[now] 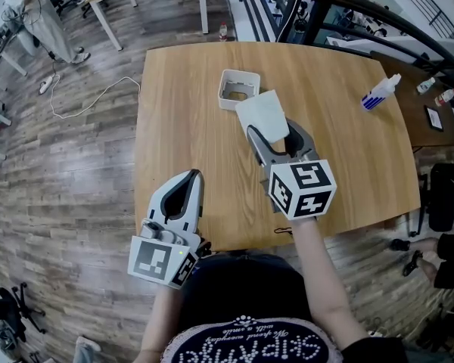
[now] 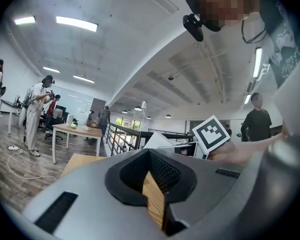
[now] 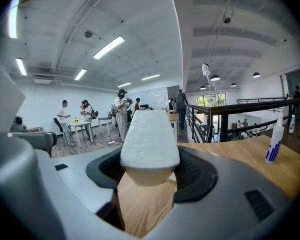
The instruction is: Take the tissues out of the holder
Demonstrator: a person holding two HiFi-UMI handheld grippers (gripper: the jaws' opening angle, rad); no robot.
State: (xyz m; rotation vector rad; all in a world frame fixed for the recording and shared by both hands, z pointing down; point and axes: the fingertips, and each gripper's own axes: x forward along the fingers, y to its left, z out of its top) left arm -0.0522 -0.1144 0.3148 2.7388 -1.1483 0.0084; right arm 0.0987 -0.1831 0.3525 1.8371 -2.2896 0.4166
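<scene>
Table (image 1: 348,150) carries the white holder (image 1: 238,88); whether more sits inside I cannot tell. Tissue pack (image 1: 263,114) is out, lifted clear just in front of the holder. I judge the extraction done, with only setting the pack down left. My right gripper (image 1: 271,133): jaws spread wide, clamped on the pack's sides. My left gripper (image 1: 191,176): jaws together, nothing between, near the table's front edge.

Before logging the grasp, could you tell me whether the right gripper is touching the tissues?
Touching. The right gripper view shows the tissues wedged between the jaws of the right gripper, which press on both sides.
</scene>
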